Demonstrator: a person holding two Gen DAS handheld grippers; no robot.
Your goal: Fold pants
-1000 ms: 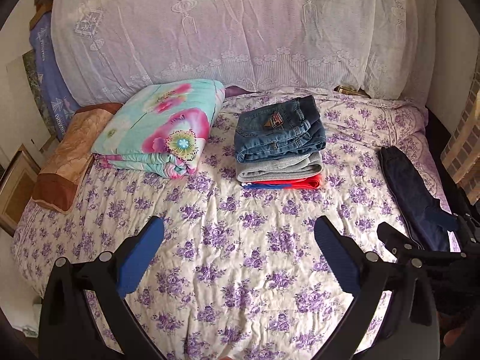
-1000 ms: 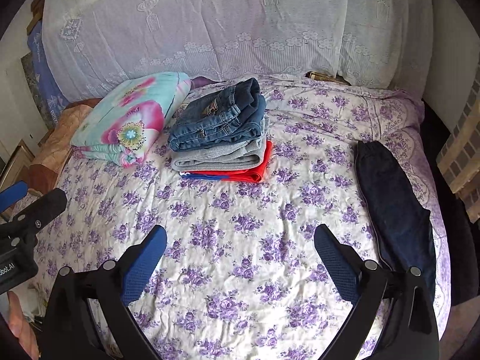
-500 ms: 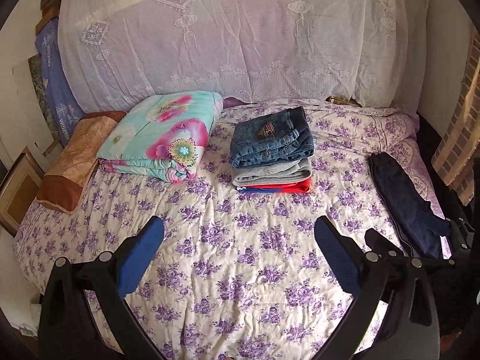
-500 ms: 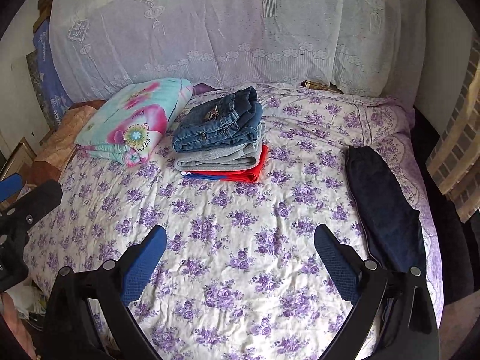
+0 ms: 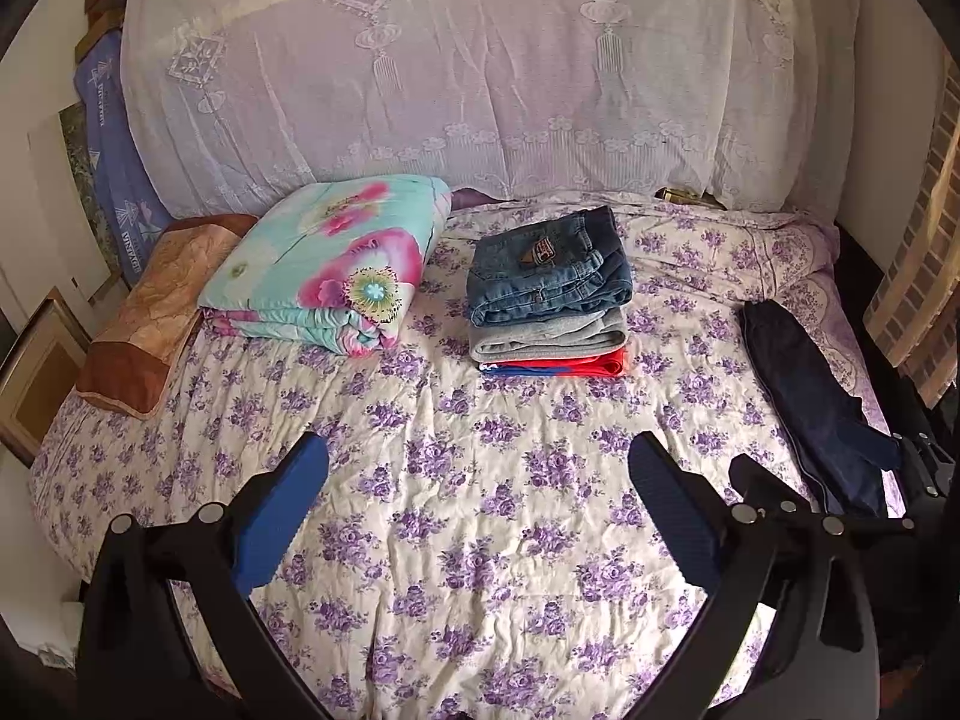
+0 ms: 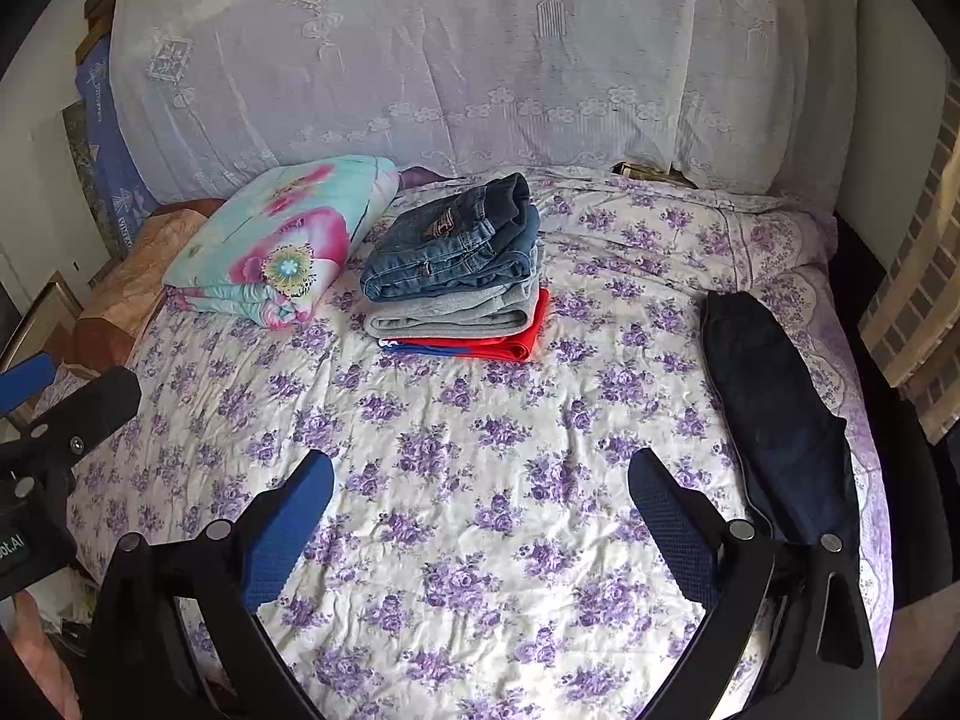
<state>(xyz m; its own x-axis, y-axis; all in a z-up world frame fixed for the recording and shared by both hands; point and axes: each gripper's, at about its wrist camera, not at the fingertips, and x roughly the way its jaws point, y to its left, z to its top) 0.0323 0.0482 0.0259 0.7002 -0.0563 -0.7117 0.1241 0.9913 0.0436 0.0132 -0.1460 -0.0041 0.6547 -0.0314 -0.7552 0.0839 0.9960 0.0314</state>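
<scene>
Dark navy pants (image 5: 816,402) lie lengthwise along the right edge of the bed, also in the right wrist view (image 6: 774,402). A stack of folded clothes (image 5: 549,294), jeans on top, then grey, then red, sits mid-bed toward the back (image 6: 456,276). My left gripper (image 5: 480,510) is open and empty above the floral bedspread (image 5: 480,540). My right gripper (image 6: 480,516) is open and empty, left of the pants' near end. The left gripper's tip shows at the left of the right wrist view (image 6: 66,414).
A folded floral quilt (image 5: 324,264) and a brown pillow (image 5: 150,312) lie at the back left. A lace-covered headboard (image 5: 480,78) stands behind. Picture frames (image 5: 36,372) lean at the left; a brick-pattern curtain (image 5: 924,276) hangs at the right.
Both grippers have pulled back and risen, so the bed looks farther and more of the headboard shows. Both stay open and empty.
</scene>
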